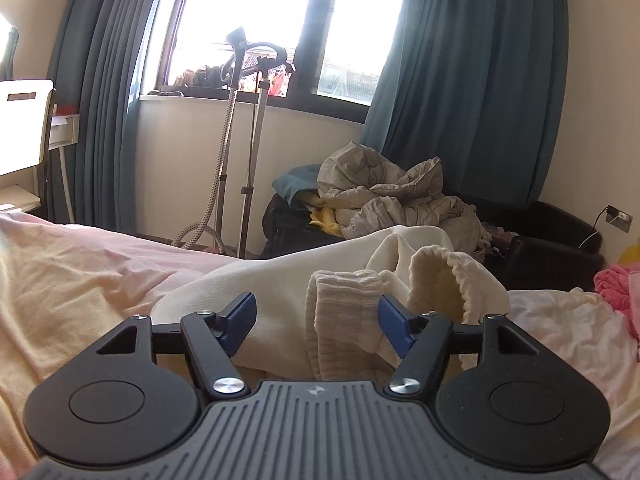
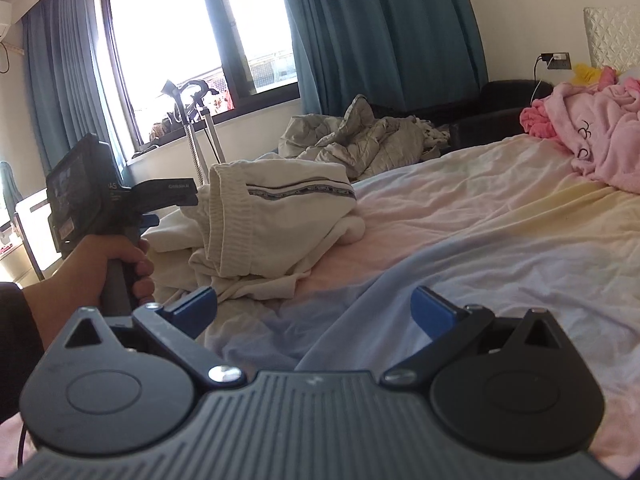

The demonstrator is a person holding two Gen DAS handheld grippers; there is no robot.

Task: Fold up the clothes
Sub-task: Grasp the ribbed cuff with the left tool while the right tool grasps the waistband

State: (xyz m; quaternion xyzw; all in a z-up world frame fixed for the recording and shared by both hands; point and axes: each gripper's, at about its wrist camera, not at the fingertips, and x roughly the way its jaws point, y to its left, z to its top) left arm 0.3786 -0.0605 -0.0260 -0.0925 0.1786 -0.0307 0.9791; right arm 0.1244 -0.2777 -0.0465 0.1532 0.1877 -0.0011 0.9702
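Note:
A cream garment [image 1: 288, 280] lies crumpled on the pastel bed sheet [image 1: 80, 280]. Its ribbed band [image 1: 344, 312] stands between the blue pads of my left gripper [image 1: 316, 318]. The right pad touches the band, while a clear gap separates the left pad from it, so the jaws stand open. In the right wrist view the same garment [image 2: 280, 208] shows a dark striped trim, and a hand [image 2: 116, 260] holds the left gripper [image 2: 172, 208] at its left edge. My right gripper [image 2: 314, 312] hovers open over bare sheet [image 2: 480, 220] in front of the garment, with nothing between its fingers.
Pink clothes [image 2: 592, 128] are piled at the bed's far right. Beyond the bed lie a grey quilt [image 2: 360, 140], a black seat [image 1: 552, 240] and a garment steamer stand [image 1: 240, 140] under the window. A white chair [image 1: 24, 120] stands at the left.

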